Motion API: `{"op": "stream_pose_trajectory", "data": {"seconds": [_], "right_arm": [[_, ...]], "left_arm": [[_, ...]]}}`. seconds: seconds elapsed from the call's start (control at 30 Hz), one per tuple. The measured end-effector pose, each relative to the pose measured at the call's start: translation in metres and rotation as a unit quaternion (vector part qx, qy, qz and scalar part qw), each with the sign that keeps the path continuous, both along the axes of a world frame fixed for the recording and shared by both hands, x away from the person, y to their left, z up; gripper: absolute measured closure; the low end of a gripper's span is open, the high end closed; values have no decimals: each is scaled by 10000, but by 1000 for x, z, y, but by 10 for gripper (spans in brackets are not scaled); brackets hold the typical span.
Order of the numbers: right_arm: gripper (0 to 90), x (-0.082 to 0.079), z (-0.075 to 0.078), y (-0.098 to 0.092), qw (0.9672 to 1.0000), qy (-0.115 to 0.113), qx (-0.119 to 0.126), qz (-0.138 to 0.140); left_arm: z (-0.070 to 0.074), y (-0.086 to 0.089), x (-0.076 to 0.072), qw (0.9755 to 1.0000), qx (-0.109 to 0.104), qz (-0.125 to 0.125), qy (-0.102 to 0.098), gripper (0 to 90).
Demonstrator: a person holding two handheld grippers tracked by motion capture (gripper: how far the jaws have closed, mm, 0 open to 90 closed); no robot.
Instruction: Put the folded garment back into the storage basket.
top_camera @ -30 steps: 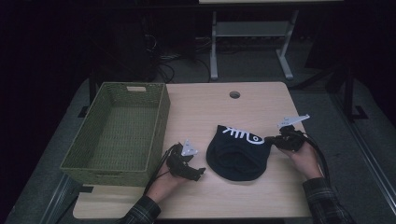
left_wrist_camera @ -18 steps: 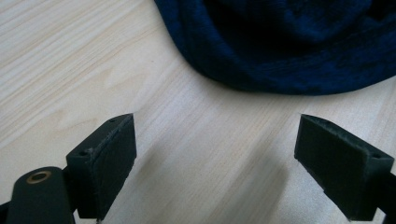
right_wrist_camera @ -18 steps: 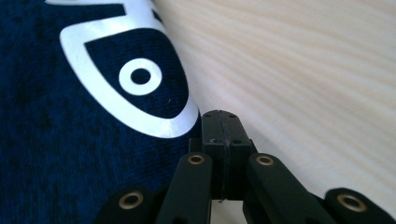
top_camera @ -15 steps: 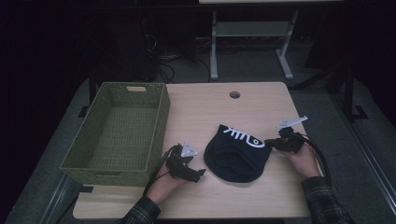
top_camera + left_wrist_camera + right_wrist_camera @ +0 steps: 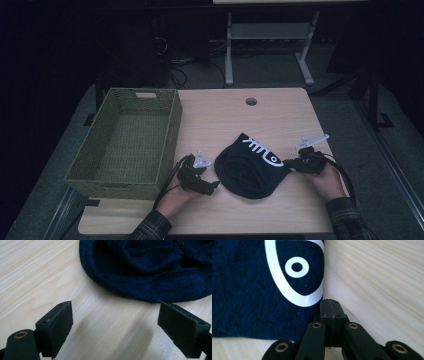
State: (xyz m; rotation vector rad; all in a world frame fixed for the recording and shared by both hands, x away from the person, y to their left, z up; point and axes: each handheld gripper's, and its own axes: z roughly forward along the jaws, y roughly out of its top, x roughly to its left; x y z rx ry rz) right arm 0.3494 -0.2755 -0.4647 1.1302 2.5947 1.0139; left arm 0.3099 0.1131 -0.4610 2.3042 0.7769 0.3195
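A dark navy knit hat point(image 5: 250, 167) with a white fish print lies crumpled on the wooden table point(image 5: 280, 115), near its front. My left gripper point(image 5: 212, 185) rests low on the table just left of the hat, and it is open. In the left gripper view the hat's rolled edge point(image 5: 150, 270) lies just beyond the wide-apart jaws of that gripper point(image 5: 115, 325), with bare wood between them. My right gripper point(image 5: 291, 167) is shut at the hat's right edge. Its tips point(image 5: 330, 307) sit against the fabric point(image 5: 249, 290) beside the white print; no cloth shows between the jaws.
A green woven basket point(image 5: 172, 125) stands empty along the table's left side, close to my left hand. A round cable hole point(image 5: 251, 101) sits near the table's far edge. Dark floor and a metal stand lie beyond.
My right gripper has shifted slightly toward the front of the table. The left gripper and the hat have barely moved.
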Motion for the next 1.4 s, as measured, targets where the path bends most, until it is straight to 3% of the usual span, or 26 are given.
{"op": "stream_pose_trajectory", "data": {"seconds": [0.53, 0.63, 0.7, 0.77, 0.9, 0.97, 1.07, 1.17, 1.3, 1.4], "right_arm": [[900, -31, 7, 23, 9991, -105, 76, 395], [900, -33, 8, 24, 9992, -163, 109, 356], [899, -35, 10, 19, 9991, -375, 154, 144], [890, -36, 9, 16, 9990, -414, 151, 17], [677, -39, 8, 0, 9960, -627, 208, -598], [570, -41, 7, -5, 9940, -719, 121, -821], [425, -43, 6, -9, 9903, -905, -4, -1053], [304, -44, 2, -11, 9879, -896, -76, -1265], [192, -43, -3, -12, 9847, -931, -246, -1451], [169, -42, -5, -13, 9841, -900, -233, -1510]], "left_arm": [[1, 0, -1, 10000, -36, -26, -19, 120], [2, 0, -1, 10000, -18, -33, -14, 120], [6, 0, -1, 10000, -13, -52, -21, 120], [7, 0, -2, 10000, -20, -58, -37, 120], [15, -3, -4, 9998, -23, -178, -15, 122], [18, -5, -3, 9997, -5, -249, 7, 122], [22, -8, -2, 9994, 42, -337, 27, 123], [25, -10, 1, 9991, 77, -414, 100, 125], [27, -15, 5, 9981, 194, -547, 196, 125], [29, -18, 7, 9970, 325, -650, 260, 124]]}}
